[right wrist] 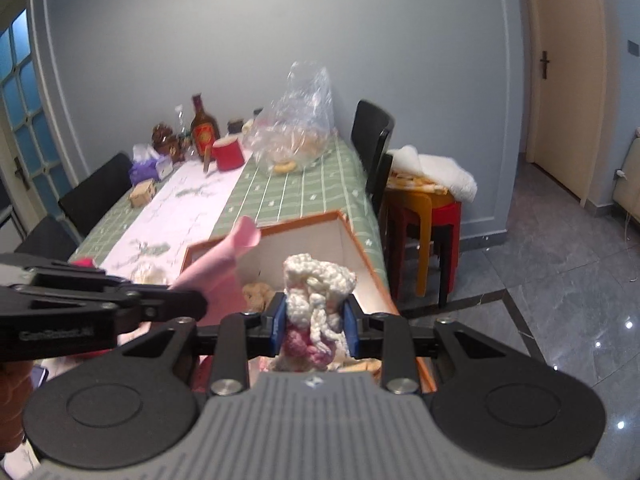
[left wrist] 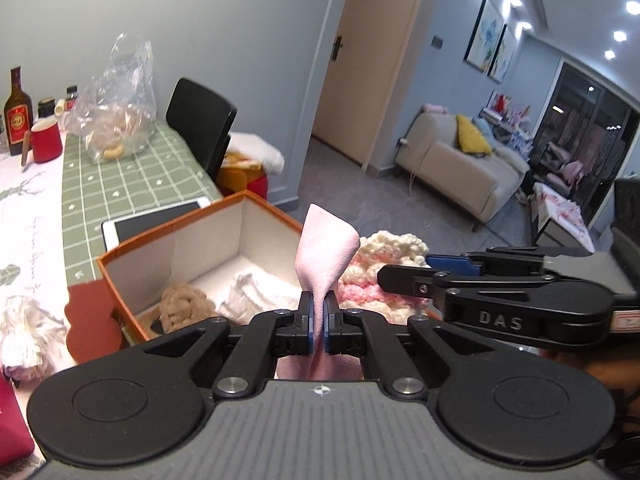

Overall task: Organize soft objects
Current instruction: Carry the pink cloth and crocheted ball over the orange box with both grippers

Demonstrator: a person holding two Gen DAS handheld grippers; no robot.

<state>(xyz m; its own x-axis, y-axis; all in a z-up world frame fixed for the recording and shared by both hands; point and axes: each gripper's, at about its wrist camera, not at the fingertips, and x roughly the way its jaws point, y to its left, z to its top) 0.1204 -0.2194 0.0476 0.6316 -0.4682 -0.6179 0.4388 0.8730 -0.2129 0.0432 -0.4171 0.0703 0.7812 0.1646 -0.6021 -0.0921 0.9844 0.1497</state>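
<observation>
A long table (right wrist: 304, 196) with a green checked cloth is shown against a grey wall, and an open orange box (left wrist: 120, 276) with white inner walls is set at its near end. A tan fluffy item (left wrist: 182, 306) and a white cloth (left wrist: 260, 294) lie on the box floor.

Two hand-held grippers are poised side by side at the near edge of the box, each loaded. The left gripper (left wrist: 319, 316) is closed almost fully on a pink cloth (left wrist: 326, 248), which is pinched at its lower part and stands up in a loose cone above the jaws. The right gripper (right wrist: 314, 318) is closed partway on a bulky cream and pink knit (right wrist: 316, 292), which fills the gap between the blue pads.

The step in hand is judged to be the placing of both soft pieces into the box. It would be done well if each gripper were carried over the rim and lowered inside before the jaws are released, so that nothing lands on the rim or slides off to the floor. The free space towards the right wall could be used for the knit, the larger piece. The grippers should be kept apart, as they are close together.

"DAS" is read on the right gripper's side. A red bottle label (left wrist: 18, 122) is seen, its writing too small to read.
</observation>
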